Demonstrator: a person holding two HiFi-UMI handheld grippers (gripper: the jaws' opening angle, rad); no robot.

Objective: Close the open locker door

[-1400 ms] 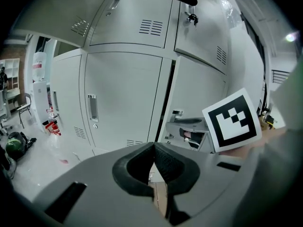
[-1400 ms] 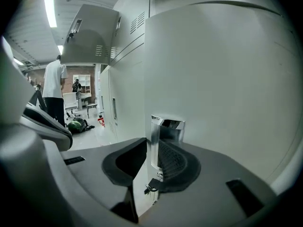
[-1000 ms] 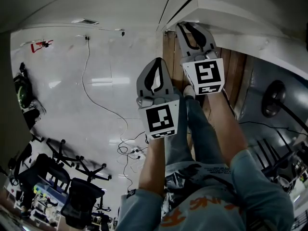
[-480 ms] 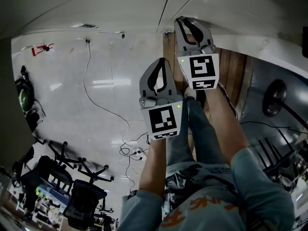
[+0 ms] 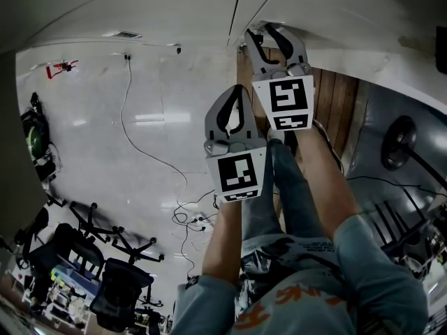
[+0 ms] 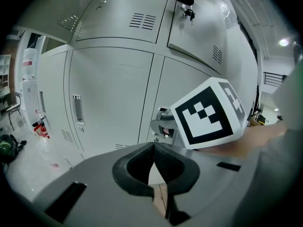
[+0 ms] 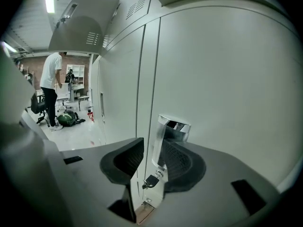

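A bank of white lockers fills both gripper views. The lower locker door (image 7: 227, 93) in front of me lies about flush with its neighbour. Its chrome handle (image 7: 169, 138), with a small key (image 7: 150, 180) under it, stands between the jaws of my right gripper (image 7: 155, 145). Those jaws have just been opening and stand open, with no pad pressing on the handle. An upper locker door (image 7: 85, 22) swings out overhead. My left gripper (image 6: 154, 145) hangs back from the lockers, shut on nothing. The head view shows the right gripper (image 5: 269, 32) at the lockers and the left gripper (image 5: 234, 96) behind it.
The person's legs and a wooden floor strip (image 5: 342, 103) lie below the grippers. Cables (image 5: 188, 215) and office chairs (image 5: 115, 285) sit on the glossy floor to the left. Far off stand a person in a white shirt (image 7: 51, 86), a green bag (image 7: 67, 119) and a red extinguisher (image 6: 40, 129).
The right gripper's jaws have spread apart around the handle. Both hands have stayed nearly where they were.
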